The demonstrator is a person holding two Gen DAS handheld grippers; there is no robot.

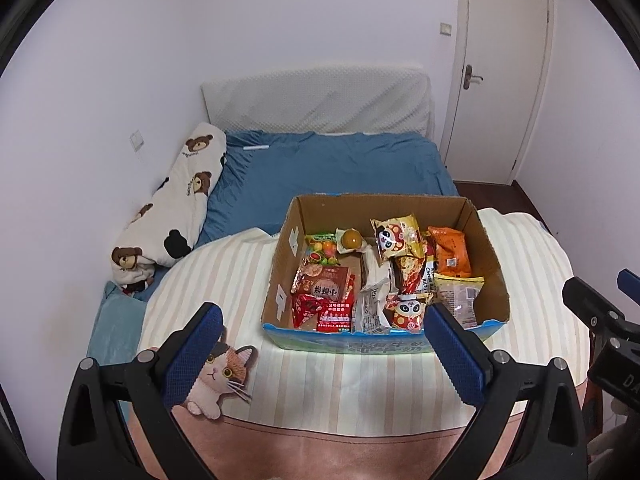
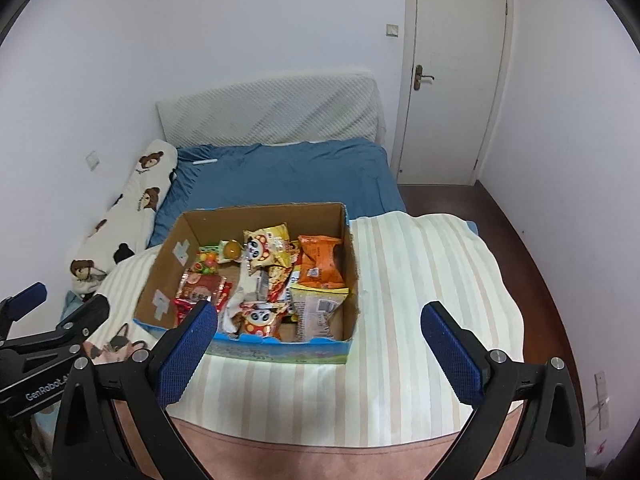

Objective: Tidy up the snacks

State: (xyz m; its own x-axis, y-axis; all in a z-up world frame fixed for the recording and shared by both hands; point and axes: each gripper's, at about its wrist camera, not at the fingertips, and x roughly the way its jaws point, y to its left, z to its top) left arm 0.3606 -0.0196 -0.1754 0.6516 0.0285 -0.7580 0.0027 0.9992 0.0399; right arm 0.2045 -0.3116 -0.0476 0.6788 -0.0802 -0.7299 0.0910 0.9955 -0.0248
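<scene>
At the bottom of each frame, my left gripper (image 1: 320,344) and right gripper (image 2: 320,344) stand wide apart, holding nothing. Mid-frame, the cardboard box (image 1: 492,252) of snacks (image 1: 400,276) rests on my striped blanket (image 1: 224,276). Beyond lie the blue sheet (image 1: 340,168) and, upper right, the door (image 1: 504,80).

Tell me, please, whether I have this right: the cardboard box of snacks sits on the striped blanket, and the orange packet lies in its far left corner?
Not quite. The cardboard box does sit on the striped blanket, but the orange packet lies toward its far right corner, as the left wrist view shows; the right wrist view agrees.
</scene>
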